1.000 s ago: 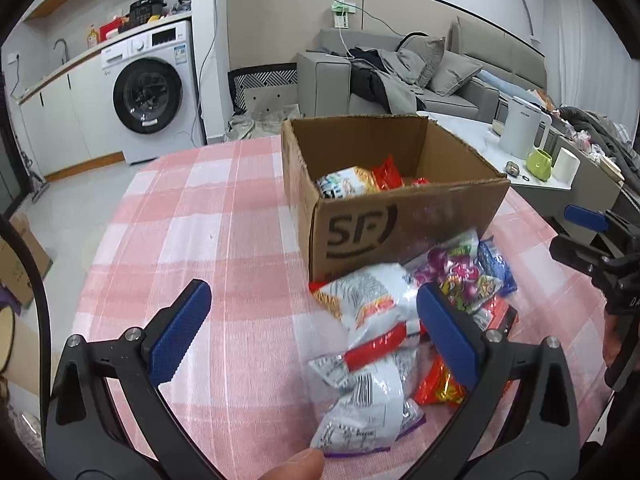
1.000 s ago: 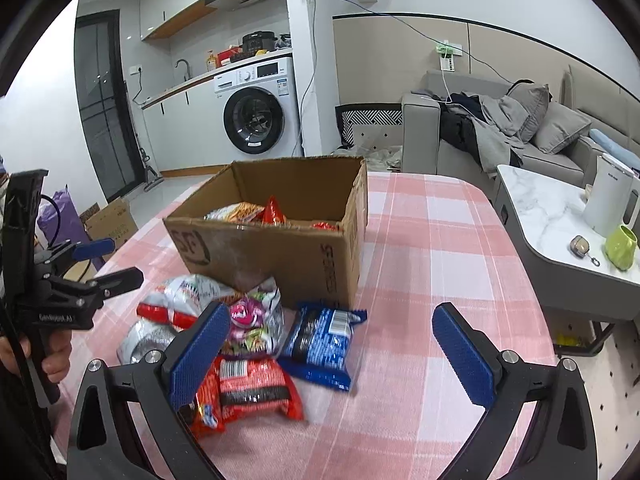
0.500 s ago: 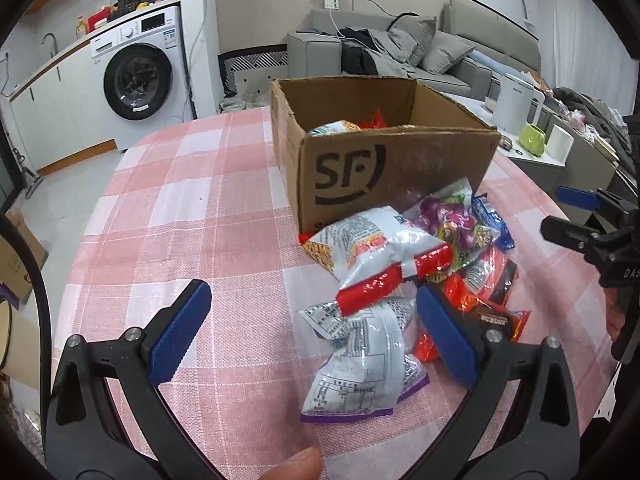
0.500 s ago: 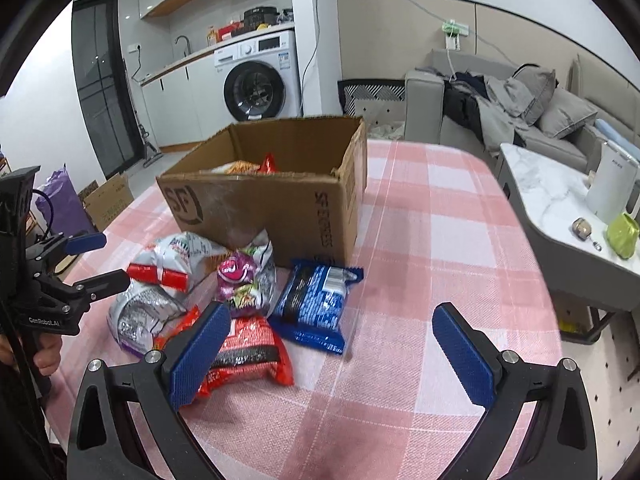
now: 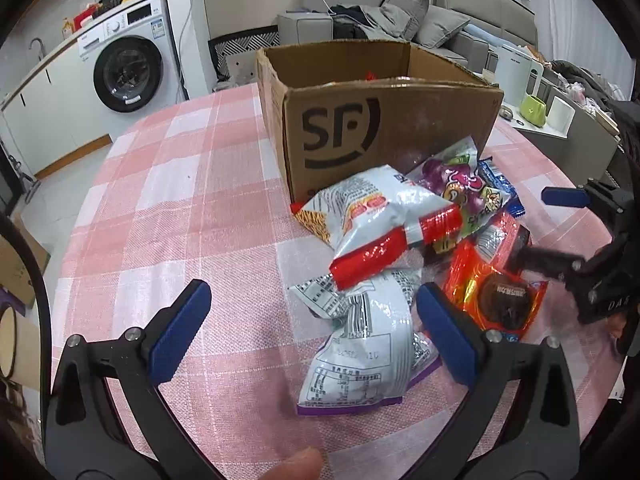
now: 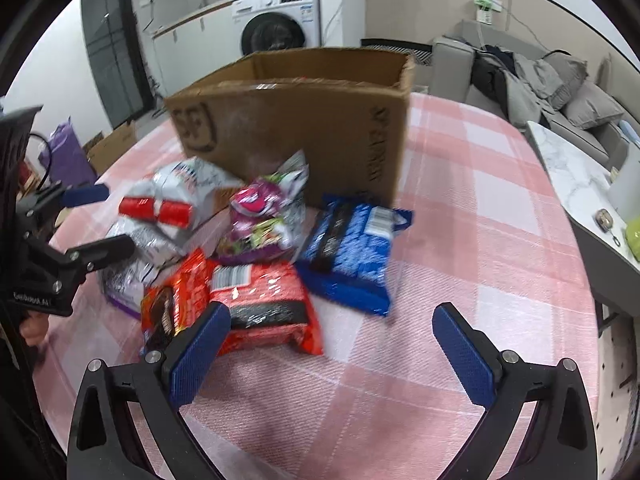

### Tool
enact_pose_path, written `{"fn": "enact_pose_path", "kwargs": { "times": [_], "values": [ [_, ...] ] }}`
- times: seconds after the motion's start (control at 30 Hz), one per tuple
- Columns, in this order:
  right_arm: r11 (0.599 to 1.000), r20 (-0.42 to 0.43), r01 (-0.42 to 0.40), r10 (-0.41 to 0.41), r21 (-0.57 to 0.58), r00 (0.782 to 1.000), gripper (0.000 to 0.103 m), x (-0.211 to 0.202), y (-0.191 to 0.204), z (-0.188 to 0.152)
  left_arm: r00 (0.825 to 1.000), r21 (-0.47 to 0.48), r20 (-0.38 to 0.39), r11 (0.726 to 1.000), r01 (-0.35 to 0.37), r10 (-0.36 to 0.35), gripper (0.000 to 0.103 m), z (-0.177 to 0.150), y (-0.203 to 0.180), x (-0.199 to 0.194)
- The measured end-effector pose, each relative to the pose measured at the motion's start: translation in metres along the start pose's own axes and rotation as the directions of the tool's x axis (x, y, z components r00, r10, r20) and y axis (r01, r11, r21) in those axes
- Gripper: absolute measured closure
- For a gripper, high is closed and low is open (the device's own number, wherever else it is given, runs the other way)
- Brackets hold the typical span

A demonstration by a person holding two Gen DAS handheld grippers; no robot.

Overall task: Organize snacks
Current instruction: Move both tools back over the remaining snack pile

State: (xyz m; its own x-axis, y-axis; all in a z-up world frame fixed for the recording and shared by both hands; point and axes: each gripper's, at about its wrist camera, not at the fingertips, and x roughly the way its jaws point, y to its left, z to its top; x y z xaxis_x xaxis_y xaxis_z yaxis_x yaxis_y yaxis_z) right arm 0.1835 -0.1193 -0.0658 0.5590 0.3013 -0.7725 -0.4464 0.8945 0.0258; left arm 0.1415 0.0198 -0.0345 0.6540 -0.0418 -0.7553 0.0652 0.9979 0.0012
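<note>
A brown cardboard box (image 5: 384, 120) marked SF stands on the pink checked tablecloth; it also shows in the right wrist view (image 6: 304, 120). A heap of snack bags lies in front of it: a silver bag with purple edge (image 5: 364, 344), a white and red bag (image 5: 384, 220), a purple candy bag (image 6: 264, 216), a blue bag (image 6: 352, 248), a red bag (image 6: 264, 300) and an orange bag (image 5: 496, 296). My left gripper (image 5: 312, 324) is open, low over the silver bag. My right gripper (image 6: 332, 344) is open, just short of the red bag.
The round table (image 5: 180, 208) ends close behind both grippers. A washing machine (image 5: 132, 60) and counter stand far left, a grey sofa (image 5: 384, 16) behind the box. A side table with a kettle (image 5: 516, 64) and green mug (image 5: 534, 108) is at the right.
Both grippers have moved forward and down toward the snack heap, so the bags and box look bigger. Both stay open. The snacks have not moved.
</note>
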Motion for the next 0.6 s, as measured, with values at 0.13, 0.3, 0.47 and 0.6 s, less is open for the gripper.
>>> {"fn": "enact_pose_path", "kwargs": {
  "times": [0.13,0.3,0.47,0.6],
  "values": [
    [0.999,-0.014,-0.015,0.015,-0.034,1.000,0.000,0.005,0.010,-0.003,1.000,0.009,-0.013,1.000,0.005,-0.004,0.001,-0.003,0.000,0.005],
    [0.997,-0.043,-0.040,0.037,-0.070,0.998,0.000,0.016,0.024,-0.006,0.999,0.003,-0.030,1.000,0.016,-0.016,0.001,-0.004,0.002,0.011],
    [0.996,-0.036,-0.048,0.046,-0.069,0.998,0.000,0.023,0.036,-0.008,0.999,0.000,-0.045,1.000,0.020,-0.020,0.001,-0.006,0.004,0.014],
    [0.999,-0.039,-0.022,0.020,-0.050,0.999,0.000,0.028,0.039,-0.008,0.998,0.003,-0.059,1.000,0.023,-0.023,0.001,-0.007,0.005,0.020]
  ]
}}
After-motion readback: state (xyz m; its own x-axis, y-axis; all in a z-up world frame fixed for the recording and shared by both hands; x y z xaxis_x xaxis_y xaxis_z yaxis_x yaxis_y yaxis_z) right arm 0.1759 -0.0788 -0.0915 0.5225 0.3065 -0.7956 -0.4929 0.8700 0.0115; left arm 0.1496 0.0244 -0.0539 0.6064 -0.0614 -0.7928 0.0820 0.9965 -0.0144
